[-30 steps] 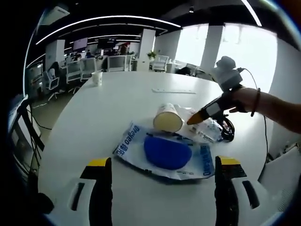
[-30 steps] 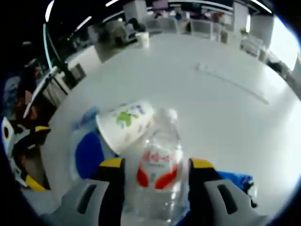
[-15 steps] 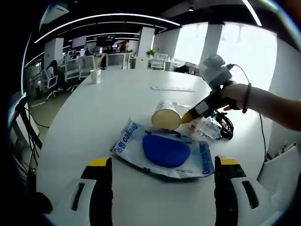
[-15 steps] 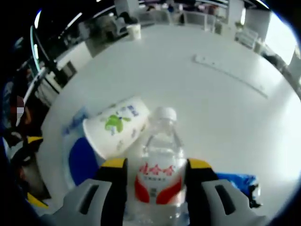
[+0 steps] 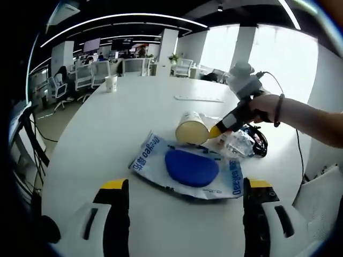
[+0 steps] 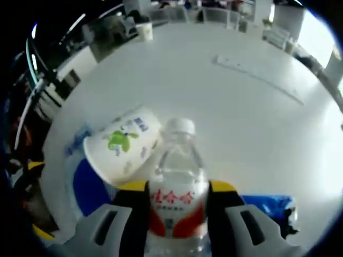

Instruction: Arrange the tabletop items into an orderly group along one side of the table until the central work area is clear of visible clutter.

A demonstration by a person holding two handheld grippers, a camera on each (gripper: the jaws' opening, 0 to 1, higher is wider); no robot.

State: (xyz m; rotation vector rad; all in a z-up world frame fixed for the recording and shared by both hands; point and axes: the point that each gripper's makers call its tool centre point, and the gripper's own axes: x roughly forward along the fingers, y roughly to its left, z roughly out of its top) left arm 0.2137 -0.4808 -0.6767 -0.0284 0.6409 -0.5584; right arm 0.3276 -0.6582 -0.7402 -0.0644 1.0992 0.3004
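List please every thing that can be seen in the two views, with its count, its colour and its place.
clear plastic water bottle with red label: 1, clear with white cap, between the right gripper's jaws
paper cup lying on its side: 1, white with green print, on the white round table, touching the bottle
flat plastic bag with blue oval: 1, white and blue, table centre, before the left gripper
black cable bundle: 1, black, beside the bottle
upright paper cup: 1, white, far table edge
long flat strip: 1, white, far side of table
office chairs: several, pale, beyond the table
left gripper: 1, black and yellow, open, above the table
right gripper: 1, closed on the bottle
person's hand: 1, holding the right gripper
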